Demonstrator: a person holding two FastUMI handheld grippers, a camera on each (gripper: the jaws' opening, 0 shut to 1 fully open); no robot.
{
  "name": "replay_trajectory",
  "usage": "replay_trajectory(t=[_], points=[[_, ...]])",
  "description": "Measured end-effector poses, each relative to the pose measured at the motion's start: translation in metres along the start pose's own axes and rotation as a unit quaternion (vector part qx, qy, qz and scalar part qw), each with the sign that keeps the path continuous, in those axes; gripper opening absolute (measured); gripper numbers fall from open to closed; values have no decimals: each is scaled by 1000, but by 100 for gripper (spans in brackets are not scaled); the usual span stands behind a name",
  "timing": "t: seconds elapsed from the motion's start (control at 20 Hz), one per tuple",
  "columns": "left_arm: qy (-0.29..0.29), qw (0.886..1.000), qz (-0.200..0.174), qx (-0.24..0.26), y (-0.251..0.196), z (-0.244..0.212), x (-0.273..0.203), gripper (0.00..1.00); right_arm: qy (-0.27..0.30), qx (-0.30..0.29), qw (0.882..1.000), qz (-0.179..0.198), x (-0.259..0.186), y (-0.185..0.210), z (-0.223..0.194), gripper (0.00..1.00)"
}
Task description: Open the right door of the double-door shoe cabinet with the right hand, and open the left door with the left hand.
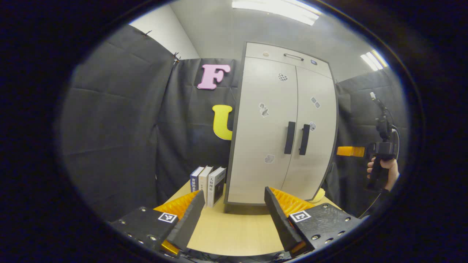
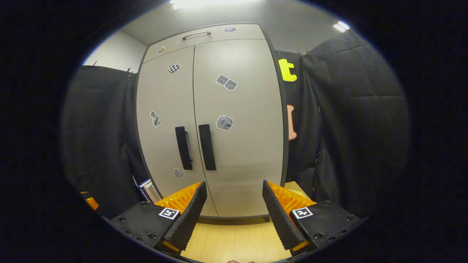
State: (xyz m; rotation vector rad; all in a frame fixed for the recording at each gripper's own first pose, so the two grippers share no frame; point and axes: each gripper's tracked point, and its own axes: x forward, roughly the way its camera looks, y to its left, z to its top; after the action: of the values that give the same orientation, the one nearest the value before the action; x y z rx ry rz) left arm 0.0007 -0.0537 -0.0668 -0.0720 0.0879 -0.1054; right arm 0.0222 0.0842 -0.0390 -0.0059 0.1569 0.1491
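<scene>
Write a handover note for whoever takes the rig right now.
Left hand-held gripper: open, holding nothing, short of the cabinet.
Right hand-held gripper: open, holding nothing, facing the doors.
Shoe cabinet stands on the wooden table, books to its left.
Both doors shut; left handle and right handle untouched.
Done: nothing.
Left: right hand pulls the right door open, then left hand the left door.
</scene>
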Motion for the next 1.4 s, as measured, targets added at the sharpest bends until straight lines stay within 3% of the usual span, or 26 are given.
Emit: replay_trajectory(t=[0.15,0.35,0.4,0.45,0.7,1.0,1.15,1.2,1.4], points=[[2,1000,-4,0,-4,-2,0,95,-15,9,1000,17,20,16,19,93],[22,999,-11,-21,-8,-17,3,94,-20,12,999,36,50,36,42,96],[27,999,-9,-24,-7,-22,4,94,-24,9,999,37,59,39,48,92],[34,999,-5,-24,-5,-27,4,95,-25,7,999,36,67,41,52,96],[55,998,14,-39,1,-42,8,94,-36,21,999,30,107,54,66,92],[56,994,64,-65,24,-44,11,95,-29,4,999,24,146,61,66,96],[54,991,91,-83,34,-46,8,95,-25,-8,1000,13,162,55,65,92],[53,990,100,-88,38,-48,6,96,-22,-6,1000,12,167,54,64,96],[60,984,124,-113,46,-59,-6,94,-6,7,1000,21,180,60,59,83]])
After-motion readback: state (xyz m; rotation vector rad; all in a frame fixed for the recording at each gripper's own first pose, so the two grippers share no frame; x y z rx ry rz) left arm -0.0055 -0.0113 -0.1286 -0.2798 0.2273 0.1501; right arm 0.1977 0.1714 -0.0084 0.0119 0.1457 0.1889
